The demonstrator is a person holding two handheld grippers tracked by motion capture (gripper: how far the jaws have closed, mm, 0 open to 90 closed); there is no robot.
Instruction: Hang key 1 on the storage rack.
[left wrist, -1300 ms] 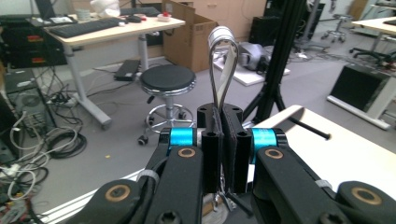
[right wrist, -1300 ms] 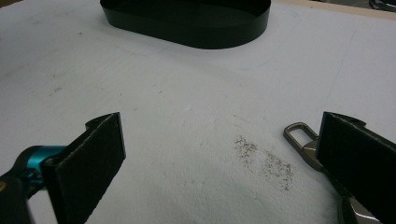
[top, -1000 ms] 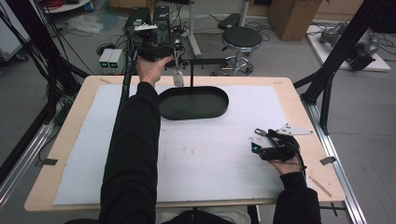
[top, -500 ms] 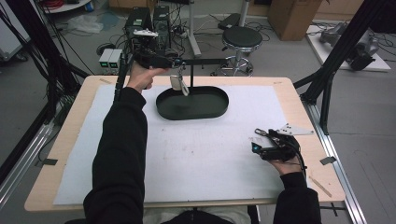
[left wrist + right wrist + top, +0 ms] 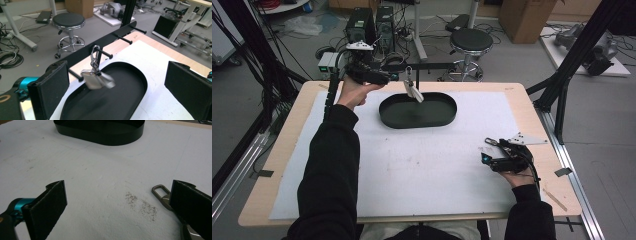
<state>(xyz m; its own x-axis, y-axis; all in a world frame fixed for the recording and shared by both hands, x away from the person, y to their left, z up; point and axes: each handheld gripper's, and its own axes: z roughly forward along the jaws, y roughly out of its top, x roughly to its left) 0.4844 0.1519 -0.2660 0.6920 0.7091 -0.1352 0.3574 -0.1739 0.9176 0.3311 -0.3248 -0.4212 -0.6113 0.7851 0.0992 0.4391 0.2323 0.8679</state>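
A silver carabiner with metal tags hangs from a peg of the black rack at the table's far edge, over the black oval tray; the tags are blurred. In the high view this keychain hangs just right of my left gripper. My left gripper is open; its jaws have just been opening, and nothing is pressed between the pads. My right gripper rests open on the white mat at the right. A second metal clip lies on the mat beside its right jaw.
The white mat covers a wooden table. Beyond the far edge stand a round stool, computer boxes and cables on the floor. Black frame posts rise at the table's right side.
My left hand has drawn back to the left, away from the rack. The keychain stays hanging on its peg. The right hand has not moved.
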